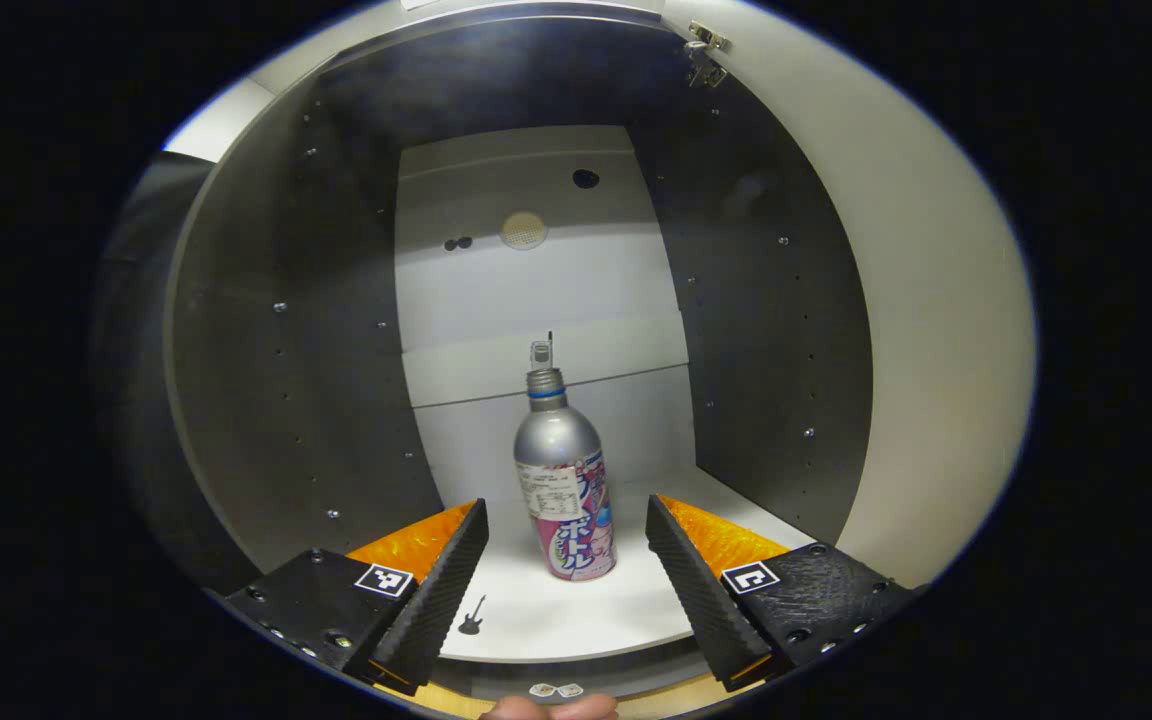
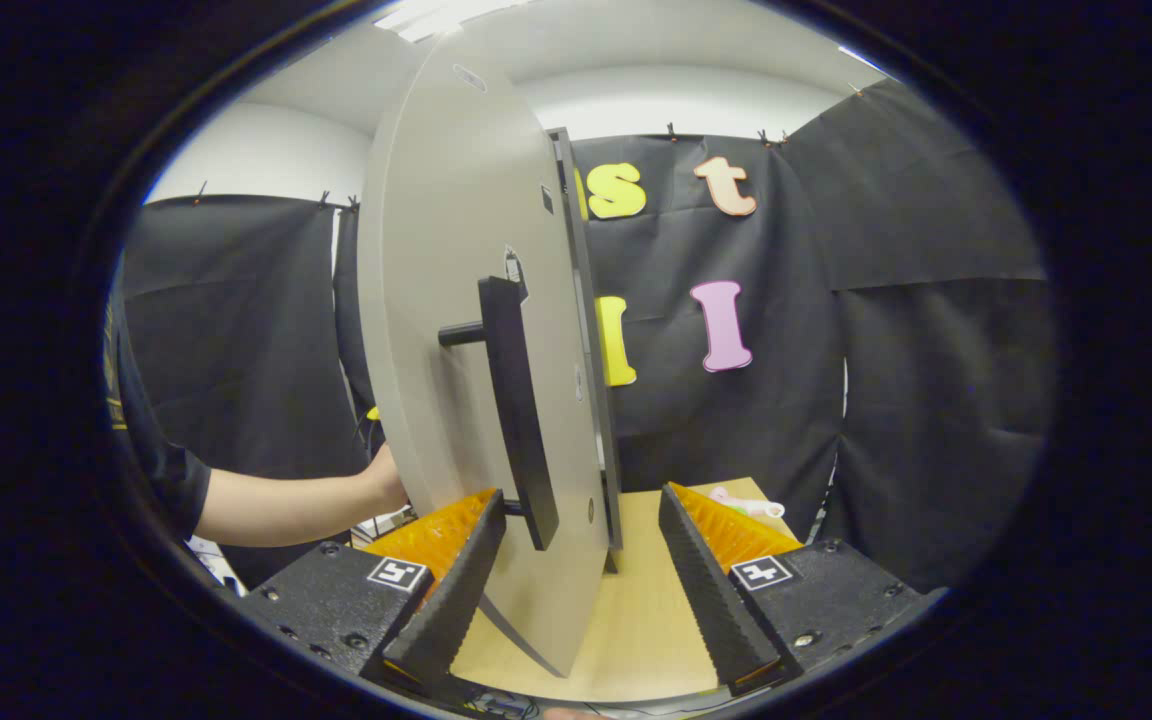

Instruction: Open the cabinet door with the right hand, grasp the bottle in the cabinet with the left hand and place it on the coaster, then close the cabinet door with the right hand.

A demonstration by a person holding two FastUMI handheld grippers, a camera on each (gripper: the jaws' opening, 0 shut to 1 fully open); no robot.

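The left tool [image 1: 566, 560] was spread wide, its fingers either side of the silver metal bottle with the pink printed label [image 1: 563, 480] but clear of it, gripping nothing. That bottle stood upright on the white floor of the dark-walled cabinet [image 1: 266, 380], near the front edge, a blue ring under its cap. Off to the right in the left gripper view ran the pale inner face of the swung-out door, a metal hinge [image 1: 706, 52] at the top.

Over in the right gripper view, the right tool [image 2: 581, 560] was released as well, fingers apart, the grey flat-panel cabinet door [image 2: 446, 300] edge-on between them. Its long black bar handle [image 2: 516, 410] hung just above the left finger; whether they touched, I couldn't tell. Below lay the light wooden table [image 2: 636, 610]. A person's forearm [image 2: 296, 505] reached behind the door.
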